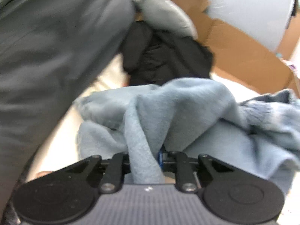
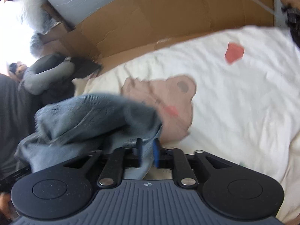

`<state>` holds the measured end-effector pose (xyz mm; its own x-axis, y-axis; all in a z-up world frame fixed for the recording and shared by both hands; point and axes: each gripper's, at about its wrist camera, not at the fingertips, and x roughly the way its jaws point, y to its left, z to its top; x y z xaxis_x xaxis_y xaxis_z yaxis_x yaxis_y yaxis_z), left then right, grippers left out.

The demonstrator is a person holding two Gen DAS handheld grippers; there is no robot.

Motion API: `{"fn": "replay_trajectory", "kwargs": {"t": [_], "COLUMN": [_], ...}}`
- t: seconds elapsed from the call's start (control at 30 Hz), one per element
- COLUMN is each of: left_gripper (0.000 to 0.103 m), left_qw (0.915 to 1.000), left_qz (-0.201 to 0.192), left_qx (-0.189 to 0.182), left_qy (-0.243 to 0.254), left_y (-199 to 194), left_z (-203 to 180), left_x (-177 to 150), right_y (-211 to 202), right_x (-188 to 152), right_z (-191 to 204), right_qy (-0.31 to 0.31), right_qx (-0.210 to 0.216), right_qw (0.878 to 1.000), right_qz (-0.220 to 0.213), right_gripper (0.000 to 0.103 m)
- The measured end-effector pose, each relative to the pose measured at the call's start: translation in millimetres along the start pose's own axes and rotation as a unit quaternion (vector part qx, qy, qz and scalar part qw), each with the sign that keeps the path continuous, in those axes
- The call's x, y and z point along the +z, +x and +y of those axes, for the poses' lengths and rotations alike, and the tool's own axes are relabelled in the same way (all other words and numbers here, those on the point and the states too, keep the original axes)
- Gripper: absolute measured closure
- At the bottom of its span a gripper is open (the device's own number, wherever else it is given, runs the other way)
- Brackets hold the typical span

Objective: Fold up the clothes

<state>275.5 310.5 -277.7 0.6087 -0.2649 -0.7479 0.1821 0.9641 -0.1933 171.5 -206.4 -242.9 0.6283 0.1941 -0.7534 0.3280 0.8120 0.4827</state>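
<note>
- Left claw point(image 1: 144, 161) is pinching the jeans point(image 1: 187, 112), bunched toward 12 o'clock.
- Right claw point(image 2: 148, 153) is pinching another edge (probably spreading them) over the bed point(image 2: 234, 93).

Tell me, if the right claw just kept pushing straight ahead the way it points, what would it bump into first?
The right claw is already clamped on the blue denim garment, so that bunched cloth goes with it. Past that, it would probably meet the cream bedspread at its brown bear print, though depth is unclear.
</note>
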Motion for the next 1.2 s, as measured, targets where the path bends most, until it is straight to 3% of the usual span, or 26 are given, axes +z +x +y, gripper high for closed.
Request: {"fn": "replay_trajectory", "kwargs": {"t": [0.07,0.1,0.33,0.5,0.63,0.67,0.7,0.73,0.77,0.9,1.2], "left_gripper": [0.087,0.087,0.088,0.088,0.088,0.088,0.088,0.088,0.088,0.088,0.088], "left_qw": [0.9998,0.9997,0.9961,0.9945,0.9928,0.9922,0.9917,0.9916,0.9914,0.9894,0.9806], "left_qz": [0.0,0.001,0.001,0.001,0.002,0.002,0.003,0.004,0.005,0.008,0.034], "left_qx": [-0.016,-0.025,-0.088,-0.104,-0.117,-0.12,-0.123,-0.123,-0.124,-0.138,-0.19], "left_qy": [0.006,0.007,0.014,-0.01,-0.027,-0.032,-0.037,-0.041,-0.041,-0.044,-0.031], "left_y": [-5,-6,-28,-44,-53,-56,-59,-61,-63,-74,-82], "left_z": [-13,-20,-71,-92,-102,-104,-107,-109,-112,-124,-161], "left_x": [-3,-6,-20,-29,-34,-36,-39,-40,-42,-51,-59], "right_y": [-4,-4,24,50,74,79,84,87,90,88,42], "right_x": [-15,-24,-79,-94,-100,-101,-102,-102,-101,-97,-75], "right_z": [-1,0,12,18,23,23,22,21,18,16,20], "right_qy": [0.009,0.009,0.01,0.061,0.088,0.093,0.097,0.102,0.108,0.099,0.044], "right_qx": [0.016,0.029,0.09,0.126,0.131,0.136,0.141,0.143,0.143,0.138,0.085], "right_qw": [1.0,0.999,0.991,0.986,0.984,0.983,0.982,0.981,0.98,0.981,0.993], "right_qz": [0.012,0.022,0.097,0.095,0.087,0.085,0.083,0.085,0.089,0.09,0.066], "right_gripper": [0.052,0.051,0.044,0.044,0.046,0.048,0.059,0.083,0.09,0.1,0.103]}}
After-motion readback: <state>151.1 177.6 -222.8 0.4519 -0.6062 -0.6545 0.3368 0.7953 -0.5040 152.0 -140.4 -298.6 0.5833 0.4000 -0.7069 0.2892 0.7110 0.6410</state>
